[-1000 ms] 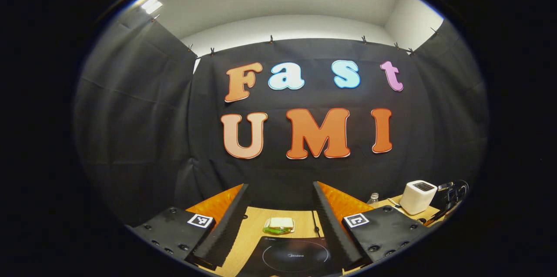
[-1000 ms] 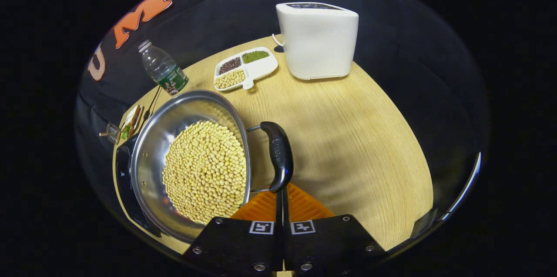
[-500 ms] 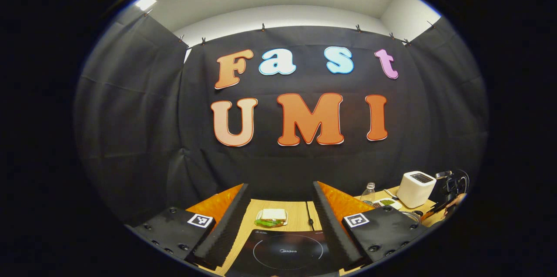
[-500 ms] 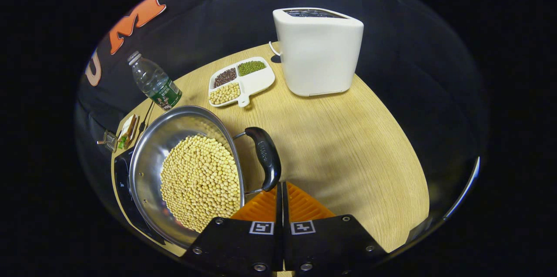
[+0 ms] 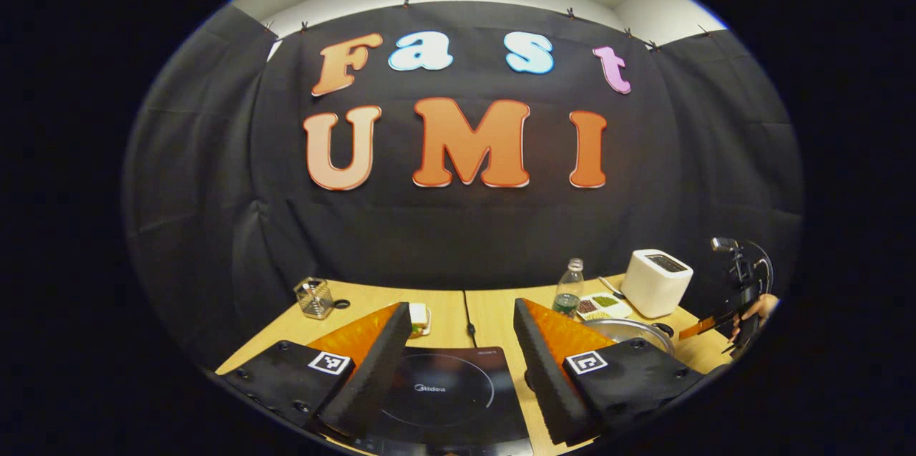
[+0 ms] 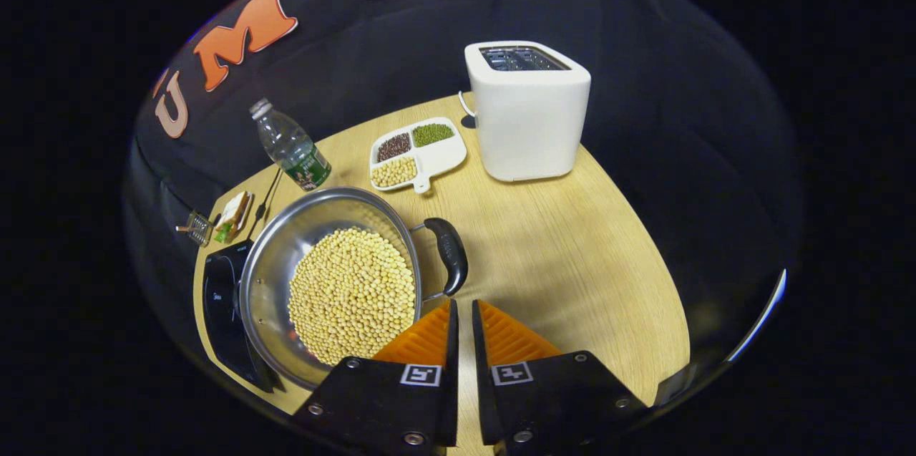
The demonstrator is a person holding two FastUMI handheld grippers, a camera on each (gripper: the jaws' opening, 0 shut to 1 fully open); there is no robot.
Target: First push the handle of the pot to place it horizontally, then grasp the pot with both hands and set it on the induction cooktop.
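Each tool has ribbed fingers on a screwed black block with a square marker.

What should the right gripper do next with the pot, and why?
Probably ease forward and open around the black handle. The right gripper sits just short of it, jaws almost closed and holding nothing, while the pot of beans rests on the table beside the cooktop.

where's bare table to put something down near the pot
The widest bare patch is the table right of the pot and its handle, running up to the toaster. Behind the pot it is crowded: bottle, divided dish, sandwich. The cooktop is bare.
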